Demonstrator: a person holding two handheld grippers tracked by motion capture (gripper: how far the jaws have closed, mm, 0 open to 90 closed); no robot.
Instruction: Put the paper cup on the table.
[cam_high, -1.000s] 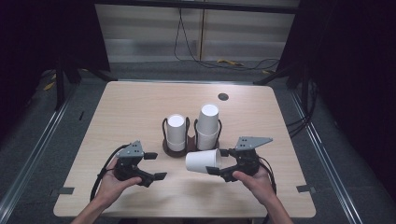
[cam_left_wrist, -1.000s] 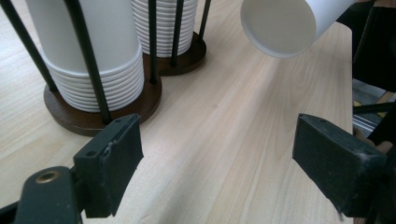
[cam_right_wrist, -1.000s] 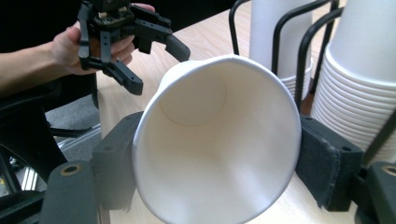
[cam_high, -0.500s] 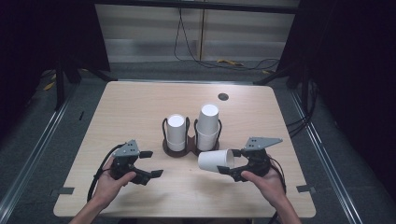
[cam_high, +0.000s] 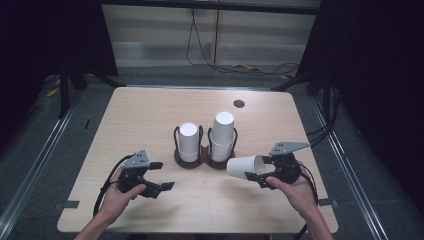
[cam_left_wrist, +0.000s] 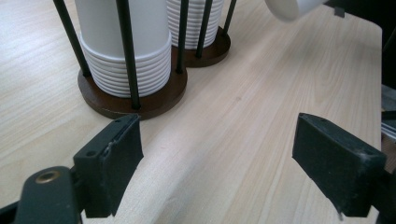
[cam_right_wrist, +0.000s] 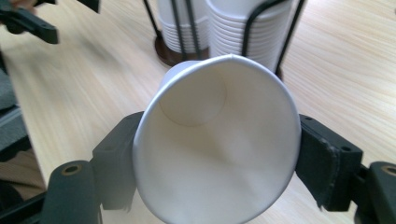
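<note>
I have one white paper cup (cam_high: 243, 166) clamped in the right gripper (cam_high: 256, 176) at about 5 o'clock on the table (cam_high: 150, 110); in the right gripper view the jaws squeeze the cup's (cam_right_wrist: 217, 140) rim from both sides, deforming it slightly oval, mouth facing the camera and base pointing away toward the holder. The cup lies on its side in the air, clear of the tabletop, just in front of the right stack. The left gripper (cam_high: 159, 184) sits near 7 o'clock with jaws spread wide and nothing between them; in its own view only bare wood lies between its pads (cam_left_wrist: 114, 154). Farther out, at table centre, the dark two-bay wire cup holder (cam_high: 200, 159) carries an inverted stack in each bay: the left stack (cam_high: 188, 141) is shorter, the right stack (cam_high: 222, 135) taller. Judgement: one cup is off a stack and in hand, so the pick is done; setting it down, upright or elsewhere, is still to come. A small dark disc (cam_high: 239, 103) sits at 1 o'clock, far edge.
</note>
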